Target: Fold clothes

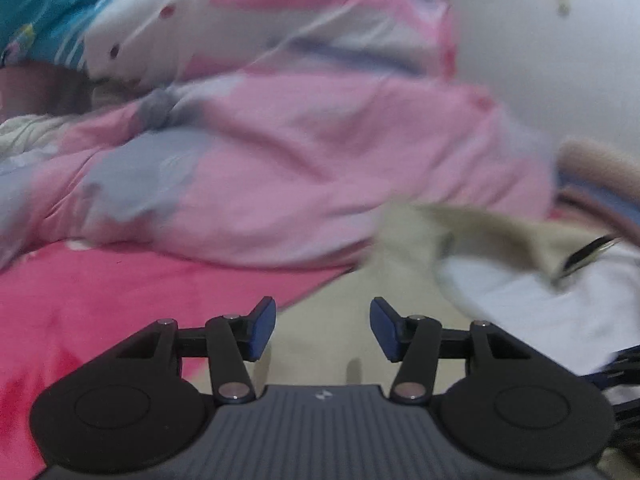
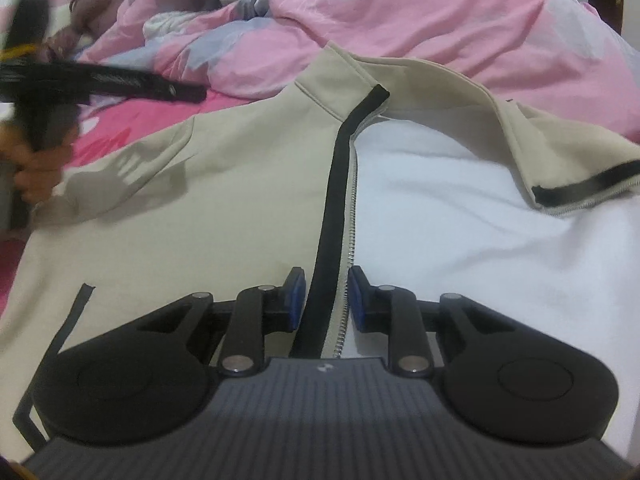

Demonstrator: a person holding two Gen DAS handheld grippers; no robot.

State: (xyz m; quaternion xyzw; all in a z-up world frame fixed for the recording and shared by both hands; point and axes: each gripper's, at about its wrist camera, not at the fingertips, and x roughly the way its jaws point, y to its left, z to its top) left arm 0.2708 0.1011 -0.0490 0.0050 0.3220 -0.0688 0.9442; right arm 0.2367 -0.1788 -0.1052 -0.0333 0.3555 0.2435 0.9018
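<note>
Jacket (image 2: 224, 200), beige with white lining, is spread open on the bed, collar toward 12 o'clock, quilt (image 2: 400, 16) bunched behind it. Right claw (image 2: 326, 300) is set narrow, straddling the black zipper edge (image 2: 340, 184), pads not seen pressing, probably to grab that front panel. Left claw (image 1: 323, 328) is held wide and empty, off at 9 o'clock.

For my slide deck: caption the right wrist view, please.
Right gripper, jaws open astride the beige jacket's black zipper edge on a bed.
</note>
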